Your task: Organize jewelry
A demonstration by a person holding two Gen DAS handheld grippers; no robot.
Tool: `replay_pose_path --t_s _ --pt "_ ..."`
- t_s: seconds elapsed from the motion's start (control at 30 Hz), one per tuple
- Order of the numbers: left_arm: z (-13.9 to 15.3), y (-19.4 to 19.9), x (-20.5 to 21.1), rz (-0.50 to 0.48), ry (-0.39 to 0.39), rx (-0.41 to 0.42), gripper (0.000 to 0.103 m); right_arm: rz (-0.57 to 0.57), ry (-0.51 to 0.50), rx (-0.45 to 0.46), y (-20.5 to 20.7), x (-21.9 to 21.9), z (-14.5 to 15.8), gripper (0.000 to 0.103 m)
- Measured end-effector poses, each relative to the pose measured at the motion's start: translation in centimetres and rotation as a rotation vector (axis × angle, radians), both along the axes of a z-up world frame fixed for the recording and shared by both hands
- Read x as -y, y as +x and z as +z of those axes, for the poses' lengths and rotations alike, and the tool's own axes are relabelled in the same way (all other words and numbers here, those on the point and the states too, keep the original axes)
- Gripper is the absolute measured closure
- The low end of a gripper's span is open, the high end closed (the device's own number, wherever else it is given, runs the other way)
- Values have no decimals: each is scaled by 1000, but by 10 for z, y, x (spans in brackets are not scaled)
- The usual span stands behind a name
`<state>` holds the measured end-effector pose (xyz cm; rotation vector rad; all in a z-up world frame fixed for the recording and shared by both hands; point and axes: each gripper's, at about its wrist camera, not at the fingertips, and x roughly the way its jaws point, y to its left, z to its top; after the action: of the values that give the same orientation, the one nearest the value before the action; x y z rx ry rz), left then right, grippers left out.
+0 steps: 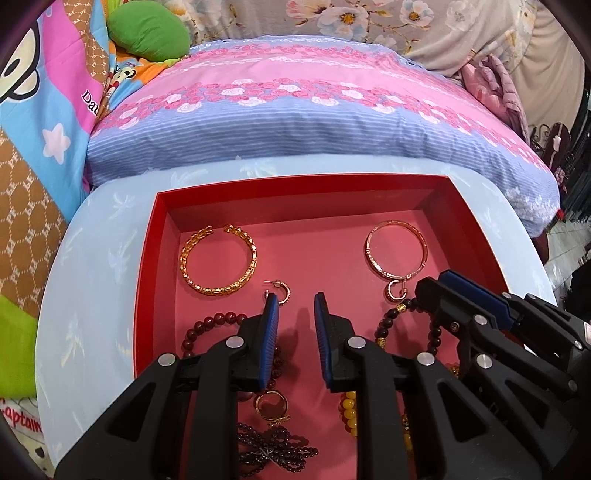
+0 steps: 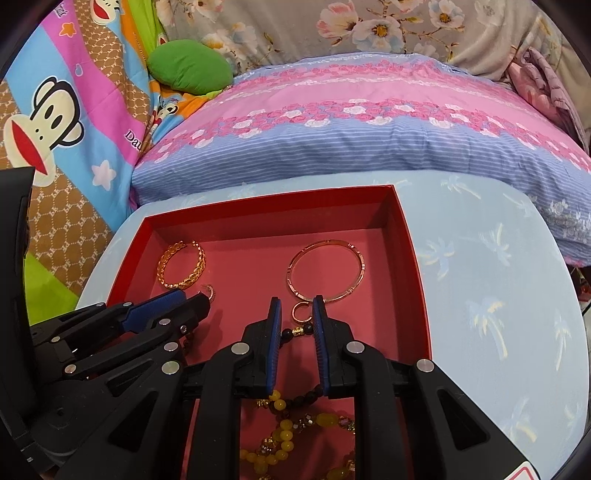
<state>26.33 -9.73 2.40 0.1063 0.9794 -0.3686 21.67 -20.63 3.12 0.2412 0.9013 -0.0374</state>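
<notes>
Left gripper [image 1: 295,295] and right gripper [image 2: 297,300] are held w/ fingers apart, nothing clamped, low over red box [image 1: 325,188]. Inside are seen gold cuff [image 1: 218,260], thin bangle [image 1: 396,250], two small earrings, bead bracelets nearer camera.

A round table with a pale blue palm-print cover [image 2: 491,295] stands near. Beyond it lies a bed in pink and blue rose-patterned bedding [image 1: 314,110]. A cartoon monkey blanket [image 2: 55,122] and green cushion [image 2: 190,66] sit far left; grey floral fabric [image 2: 369,26] hangs behind.
</notes>
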Motion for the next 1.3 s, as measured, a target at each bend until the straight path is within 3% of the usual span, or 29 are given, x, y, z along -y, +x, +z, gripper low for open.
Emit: replay_pose_path --t_s 0.53,0.7,0.77,1.0,1.07,1.2,1.3 --pt "-1 -81 -21 -26 -17 -21 84 8 21 -35 -83 -24 -3 86" --pt "9 -95 -26 1 -25 -4 84 8 -11 -2 -100 -31 14 83" --pt "18 -105 -29 14 -12 18 76 11 -44 16 -109 -34 23 78" --pt "36 -138 -41 44 34 55 61 12 -84 29 -140 -42 44 74" --pt "38 -147 -46 65 46 52 48 2 -77 25 -151 -41 47 71" --pt "42 -164 -55 86 63 56 40 -16 -72 17 -169 -39 50 54" --pt "45 -177 -60 95 74 56 36 -15 -72 16 -181 -40 51 51"
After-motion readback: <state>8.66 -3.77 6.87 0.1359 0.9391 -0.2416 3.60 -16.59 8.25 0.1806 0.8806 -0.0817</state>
